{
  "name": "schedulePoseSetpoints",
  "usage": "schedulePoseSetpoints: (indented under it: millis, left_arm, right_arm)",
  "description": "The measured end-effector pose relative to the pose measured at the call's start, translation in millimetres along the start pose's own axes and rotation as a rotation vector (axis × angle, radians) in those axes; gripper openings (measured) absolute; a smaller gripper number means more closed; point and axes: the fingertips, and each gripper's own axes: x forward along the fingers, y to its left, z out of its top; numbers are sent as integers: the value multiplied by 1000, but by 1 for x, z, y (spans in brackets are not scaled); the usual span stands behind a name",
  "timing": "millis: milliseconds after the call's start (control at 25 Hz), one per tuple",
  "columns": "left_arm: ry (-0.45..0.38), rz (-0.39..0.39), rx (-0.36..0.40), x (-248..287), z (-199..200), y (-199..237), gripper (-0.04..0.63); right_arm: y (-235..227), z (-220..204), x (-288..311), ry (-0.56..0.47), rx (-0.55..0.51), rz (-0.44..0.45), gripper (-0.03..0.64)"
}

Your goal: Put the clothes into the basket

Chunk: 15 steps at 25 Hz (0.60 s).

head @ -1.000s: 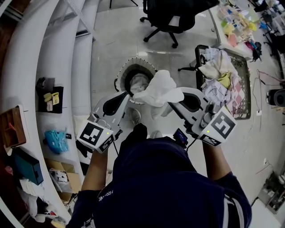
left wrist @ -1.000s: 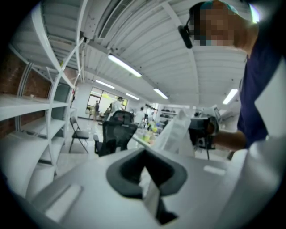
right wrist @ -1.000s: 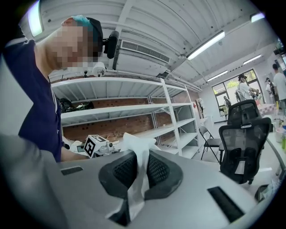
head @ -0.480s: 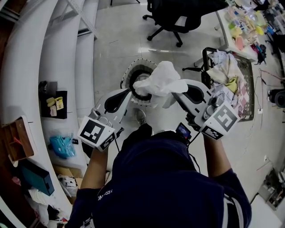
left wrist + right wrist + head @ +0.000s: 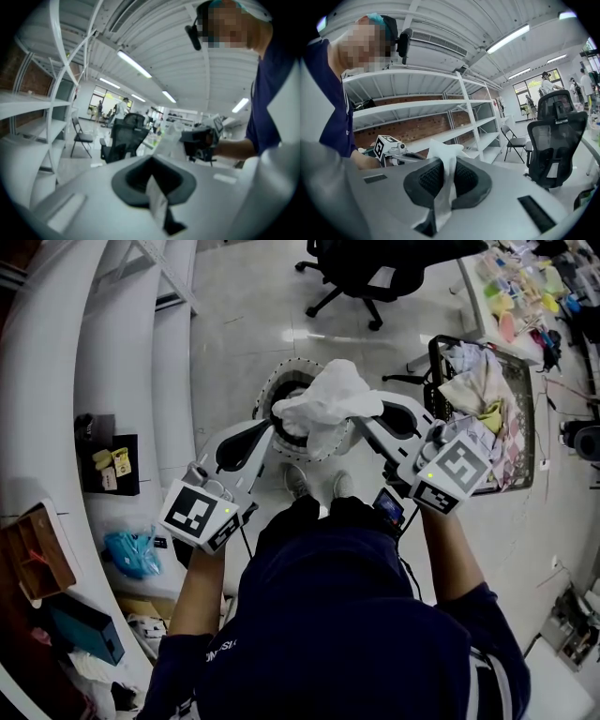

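Observation:
A white garment (image 5: 326, 401) hangs bunched between my two grippers, above the right part of a round white basket (image 5: 266, 392) that stands on the floor. In the head view my left gripper (image 5: 273, 430) grips the cloth's left end and my right gripper (image 5: 359, 420) its right end. The left gripper view shows my left gripper (image 5: 155, 190) shut on a thin strip of the white cloth (image 5: 157, 202). My right gripper (image 5: 443, 183) is shut on a thicker fold of the cloth (image 5: 446, 161) in the right gripper view. The garment hides most of the basket's inside.
A black wire cart (image 5: 435, 345) heaped with more clothes (image 5: 480, 390) stands at the right. A black office chair (image 5: 373, 268) is beyond the basket. White shelving (image 5: 66, 381) curves along the left. The person's shoes (image 5: 298, 482) are just before the basket.
Both grippers have carried the white garment from beside the basket's right rim to over the basket. Both stay shut on it.

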Motion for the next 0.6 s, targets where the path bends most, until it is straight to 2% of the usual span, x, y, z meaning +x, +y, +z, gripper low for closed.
schedulePoseSetpoints:
  millis: [280,600]
  left_arm:
    - [18,12,-17,5,-8,11,5]
    - [59,62,-55,13,-23,17,5]
  right_arm:
    - [-13,-16,13,26,46,4,18]
    - [-27,-39,27,69,88,42,18]
